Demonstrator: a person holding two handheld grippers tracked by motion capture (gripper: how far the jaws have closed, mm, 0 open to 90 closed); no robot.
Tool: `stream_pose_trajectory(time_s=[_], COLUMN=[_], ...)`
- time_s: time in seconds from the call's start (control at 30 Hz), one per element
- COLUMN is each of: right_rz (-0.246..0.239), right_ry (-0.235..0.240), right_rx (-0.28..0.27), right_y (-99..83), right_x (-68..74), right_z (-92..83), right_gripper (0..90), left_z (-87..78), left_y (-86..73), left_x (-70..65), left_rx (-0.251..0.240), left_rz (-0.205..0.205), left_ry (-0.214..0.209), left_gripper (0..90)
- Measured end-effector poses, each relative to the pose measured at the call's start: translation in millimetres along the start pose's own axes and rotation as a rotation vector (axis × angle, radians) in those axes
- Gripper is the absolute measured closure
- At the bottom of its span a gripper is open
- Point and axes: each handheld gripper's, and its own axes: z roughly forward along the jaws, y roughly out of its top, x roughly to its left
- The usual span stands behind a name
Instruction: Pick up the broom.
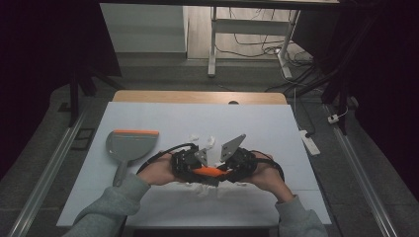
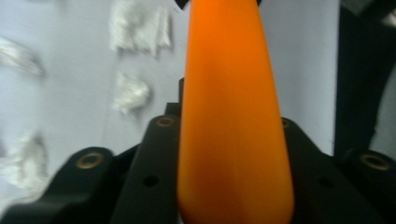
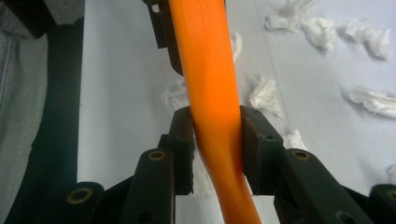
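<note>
Currently I am gripping one orange brush handle point(image 3: 212, 93) in both jaws, left gripper point(image 1: 190, 165) and right gripper point(image 1: 237, 165), above the worktop point(image 1: 257, 128).

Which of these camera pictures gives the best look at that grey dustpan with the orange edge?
The high view: the dustpan lies whole on the white table, left of the hands, handle toward the person. The two gripper views look along an orange handle and at white scraps instead, so they add nothing about it.
</note>
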Motion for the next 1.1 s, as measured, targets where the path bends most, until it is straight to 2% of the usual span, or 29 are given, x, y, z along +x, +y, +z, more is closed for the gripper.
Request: stream_pose_trajectory(time_s=[0.03,0.13,0.17,0.2,0.23,0.27,0.3,0.37,0.43,0.53,0.73,0.83,1.0,1.1], right_rz=[0.003,0.029,0.037,0.042,0.053,0.062,0.065,0.071,0.085,0.106,0.156,0.175,0.203,0.219], right_ry=[-0.003,-0.016,-0.024,-0.023,-0.023,-0.028,-0.034,-0.034,-0.048,-0.064,-0.099,-0.116,-0.155,-0.179], right_rx=[-0.007,-0.050,-0.061,-0.071,-0.079,-0.081,-0.082,-0.083,-0.082,-0.090,-0.117,-0.128,-0.137,-0.140], right_y=[-0.7,-3.0,-3.3,-4.0,-4.7,-5.4,-6.2,-6.9,-8.1,-10.0,-14.4,-16.3,-20.0,-22.3], right_x=[-1.0,-3.5,-4.5,-6.3,-7.1,-7.9,-8.9,-9.6,-10.7,-12.7,-17.7,-19.5,-22.7,-24.6], right_z=[-1.0,-6.2,-7.9,-9.2,-10.2,-10.9,-11.4,-11.7,-12.5,-15.1,-22.0,-25.1,-29.9,-32.7], right_gripper=[68.9,70.7,70.7,70.8,70.9,70.9,70.9,70.9,70.9,70.9,70.9,70.9,70.9,70.9], left_z=[-3.4,-13.0,-16.4,-16.4,-22.8,-26.1,-26.1,-32.5,-39.5,-47.7,-54.5,-53.8,-54.6,-54.3], left_y=[-3.5,-12.0,-15.4,-15.4,-22.0,-26.0,-26.0,-34.7,-46.2,-66.8,-108.9,-128.4,-157.9,-171.3], left_x=[0.6,3.0,3.1,3.1,1.7,0.3,0.3,-3.5,-8.2,-16.4,-33.9,-37.8,-44.6,-45.7], left_rx=[-0.050,-0.132,-0.160,-0.160,-0.206,-0.230,-0.230,-0.270,-0.300,-0.350,-0.366,-0.370,-0.415,-0.422], left_rz=[-0.035,-0.085,-0.115,-0.115,-0.174,-0.190,-0.190,-0.228,-0.258,-0.327,-0.413,-0.473,-0.557,-0.580], left_ry=[0.051,0.146,0.176,0.176,0.233,0.253,0.253,0.292,0.309,0.335,0.419,0.431,0.469,0.485], left_gripper=[72.4,56.1,49.8,44.9,39.2,37.7,37.4,37.0,36.4,36.2,32.3,28.1,26.8,26.6])
